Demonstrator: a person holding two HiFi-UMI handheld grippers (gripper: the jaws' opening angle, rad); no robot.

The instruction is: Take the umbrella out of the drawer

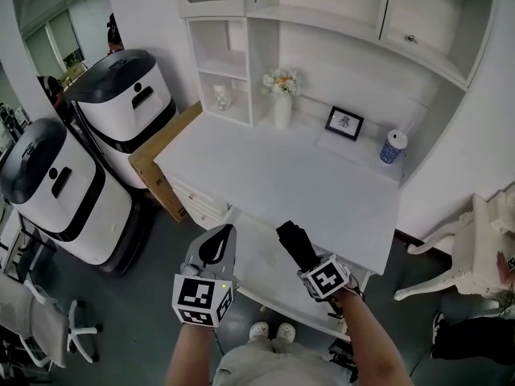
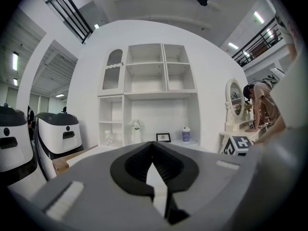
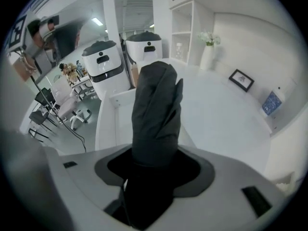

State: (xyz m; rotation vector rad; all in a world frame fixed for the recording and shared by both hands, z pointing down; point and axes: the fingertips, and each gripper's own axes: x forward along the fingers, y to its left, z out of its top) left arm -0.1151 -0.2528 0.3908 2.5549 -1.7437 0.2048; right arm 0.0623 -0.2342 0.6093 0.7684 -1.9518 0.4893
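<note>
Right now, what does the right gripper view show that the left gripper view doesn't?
Only the right gripper view: the folded black umbrella, clamped between that gripper's jaws. Only the left gripper view: its own jaws closed on nothing, an oval mirror and a person bending over. Both: the flower vase, framed picture and blue cup on the white desk.

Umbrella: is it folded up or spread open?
Folded. The black umbrella is a compact bundle, its fabric wrapped tight, clamped in the right gripper over the open drawer.
</note>
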